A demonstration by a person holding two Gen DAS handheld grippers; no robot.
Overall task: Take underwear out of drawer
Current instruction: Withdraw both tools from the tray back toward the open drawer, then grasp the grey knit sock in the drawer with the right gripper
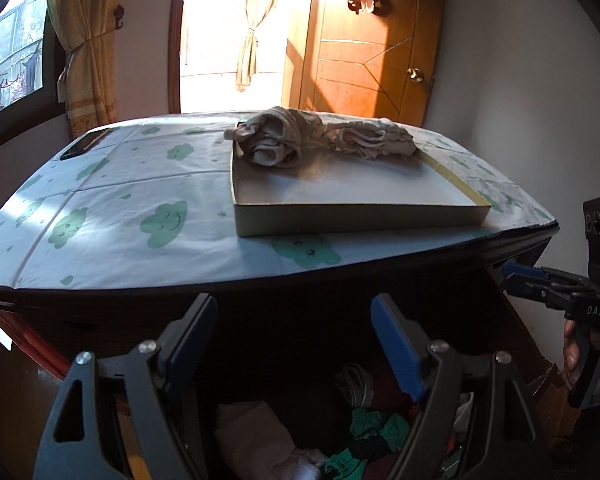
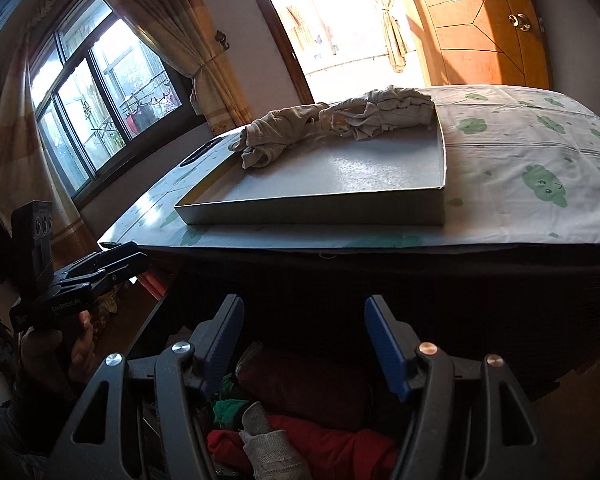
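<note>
Below the table [image 1: 100,216], the drawer [image 2: 168,320] stands open, heaped with underwear [image 1: 374,430] (two pale pieces already lie in the tray [image 1: 356,222]); left gripper [image 1: 296,344] and right gripper [image 2: 300,344] both gape, empty; best pinch one loose fold, then lift straight up.

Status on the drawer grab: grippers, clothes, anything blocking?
Left gripper and right gripper open, empty, above open drawer. Clothes pile in drawer untouched; beige garments in tray. Nothing blocking.
</note>
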